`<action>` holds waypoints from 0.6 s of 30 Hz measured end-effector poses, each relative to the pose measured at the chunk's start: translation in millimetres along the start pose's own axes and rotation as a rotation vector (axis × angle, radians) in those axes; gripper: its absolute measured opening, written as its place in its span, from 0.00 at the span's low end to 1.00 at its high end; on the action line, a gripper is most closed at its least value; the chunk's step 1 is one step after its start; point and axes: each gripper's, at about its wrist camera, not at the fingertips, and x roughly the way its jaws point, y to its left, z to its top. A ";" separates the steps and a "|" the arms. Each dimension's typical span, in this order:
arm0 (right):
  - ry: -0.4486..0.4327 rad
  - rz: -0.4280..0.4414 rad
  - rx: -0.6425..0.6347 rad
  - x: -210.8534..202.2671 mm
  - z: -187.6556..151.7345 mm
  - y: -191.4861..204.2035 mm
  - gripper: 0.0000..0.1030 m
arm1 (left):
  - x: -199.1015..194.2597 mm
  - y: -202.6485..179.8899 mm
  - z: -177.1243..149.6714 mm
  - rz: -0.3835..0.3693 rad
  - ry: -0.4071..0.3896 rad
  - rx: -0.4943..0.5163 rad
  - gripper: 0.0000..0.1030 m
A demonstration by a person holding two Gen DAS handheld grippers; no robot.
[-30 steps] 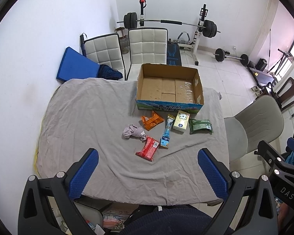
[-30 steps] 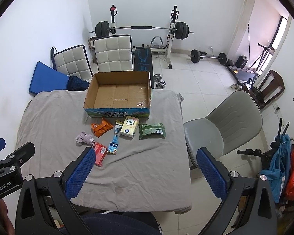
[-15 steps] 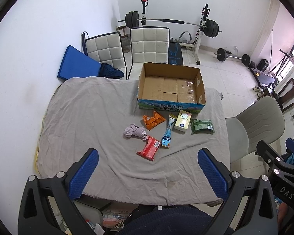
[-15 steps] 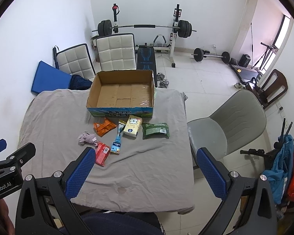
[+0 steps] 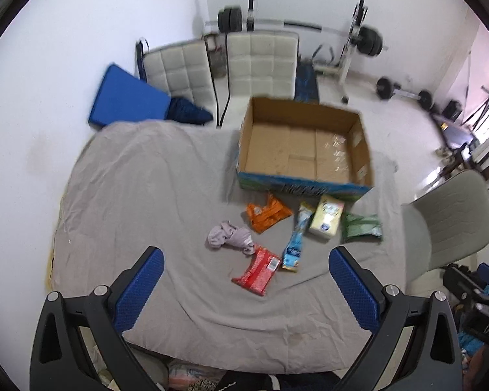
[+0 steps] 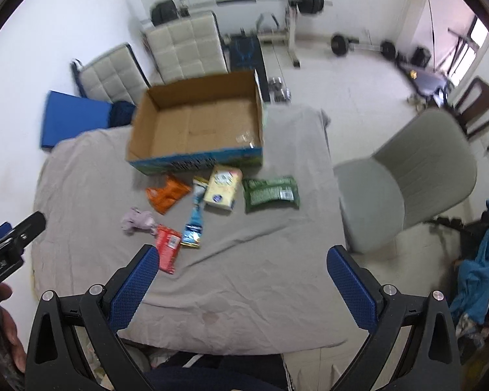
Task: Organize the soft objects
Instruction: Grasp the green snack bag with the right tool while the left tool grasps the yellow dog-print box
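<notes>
Against the frames a second ago, both wrist views now sit lower and closer to the table [image 5: 140, 176], smeared by motion: the approach has begun, though nothing is grasped yet. In the left wrist view, lower centre, the left gripper [image 5: 246, 288] hangs with fingers spread wide and empty. From left to right ahead of it lie the crumpled cloth [image 5: 229, 238], orange packet [image 5: 267, 216], red packet [image 5: 257, 270], blue tube [image 5: 296, 238], yellow pack [image 5: 326, 221] and green pouch [image 5: 362, 228]. Upper centre, the cardboard box [image 5: 304, 150] stands empty. The right gripper [image 6: 243, 278] is likewise wide open, holding nothing.
</notes>
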 end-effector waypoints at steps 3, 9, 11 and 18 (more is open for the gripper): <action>0.074 -0.006 0.021 55.4 15.1 -17.2 1.00 | 41.4 -6.9 2.2 0.011 0.060 0.002 1.00; 0.231 0.011 0.083 164.8 32.0 -59.9 1.00 | 117.4 -27.0 -2.5 0.037 0.187 -0.010 1.00; 0.265 -0.021 0.091 195.3 39.0 -75.2 1.00 | 142.8 -36.7 -3.3 0.033 0.226 -0.019 1.00; 0.436 0.093 0.356 283.2 62.8 -130.4 1.00 | 212.2 -77.3 1.5 0.004 0.332 -0.018 1.00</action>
